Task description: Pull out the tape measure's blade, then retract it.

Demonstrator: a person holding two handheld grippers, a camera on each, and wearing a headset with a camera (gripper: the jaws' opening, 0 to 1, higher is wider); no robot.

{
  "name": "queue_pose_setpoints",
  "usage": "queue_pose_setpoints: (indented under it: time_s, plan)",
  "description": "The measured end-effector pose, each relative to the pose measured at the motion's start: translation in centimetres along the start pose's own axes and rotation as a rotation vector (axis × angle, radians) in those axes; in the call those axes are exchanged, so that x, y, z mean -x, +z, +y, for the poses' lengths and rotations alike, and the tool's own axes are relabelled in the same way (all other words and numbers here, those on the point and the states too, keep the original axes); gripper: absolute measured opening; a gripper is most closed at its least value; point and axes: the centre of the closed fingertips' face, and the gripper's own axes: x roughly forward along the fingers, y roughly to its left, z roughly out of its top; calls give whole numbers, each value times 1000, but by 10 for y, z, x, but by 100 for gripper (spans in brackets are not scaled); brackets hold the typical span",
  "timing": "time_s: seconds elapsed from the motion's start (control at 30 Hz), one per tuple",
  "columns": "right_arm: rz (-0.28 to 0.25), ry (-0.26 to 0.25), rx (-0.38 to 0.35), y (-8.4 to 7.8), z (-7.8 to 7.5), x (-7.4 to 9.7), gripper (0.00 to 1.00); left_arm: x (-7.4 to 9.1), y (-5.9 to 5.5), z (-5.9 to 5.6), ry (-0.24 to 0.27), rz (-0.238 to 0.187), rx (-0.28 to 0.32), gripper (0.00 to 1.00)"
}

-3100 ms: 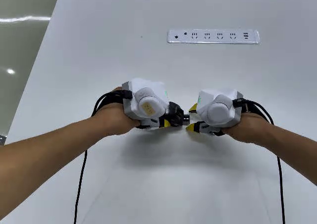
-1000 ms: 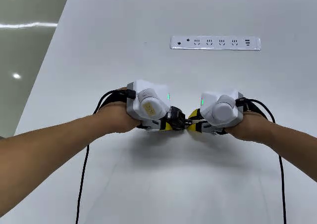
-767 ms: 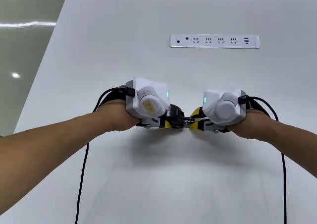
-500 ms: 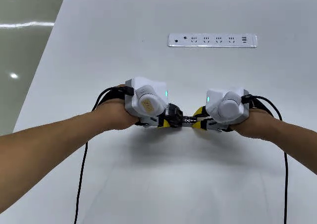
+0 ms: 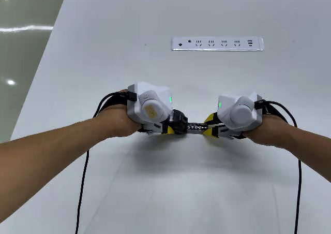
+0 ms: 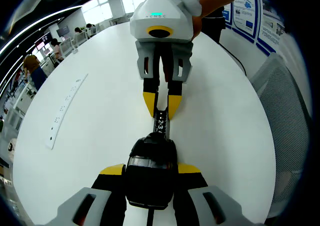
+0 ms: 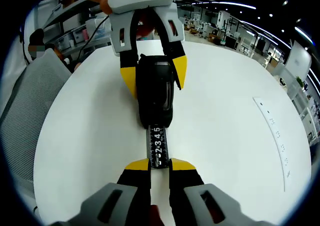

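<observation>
Clamping the black tape measure (image 6: 151,178) by its case over the white surface (image 5: 181,187), the left gripper (image 5: 174,127) is closed on it; the right gripper (image 7: 159,164) pinches the short exposed blade (image 7: 157,145) tight between its jaws.

Left claw (image 5: 172,127) and right claw (image 5: 209,130) have white rounded housings, green indicator lights, yellow-tipped grey jaws, trailing black cables (image 5: 81,185).

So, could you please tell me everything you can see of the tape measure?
The tape measure has a compact black case, plastic-looking, clamped between the left gripper's yellow-tipped jaws over the white table. A short stretch of its black blade with white numerals is out, its end pinched by the right gripper.
</observation>
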Motion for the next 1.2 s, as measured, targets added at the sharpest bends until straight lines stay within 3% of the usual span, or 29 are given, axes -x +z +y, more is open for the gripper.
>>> queue_pose_setpoints:
  time_s: [1.2]
  plan:
    - [28, -9, -31, -34, -2, 25, 12, -1, -1, 1, -5, 18, 5, 33]
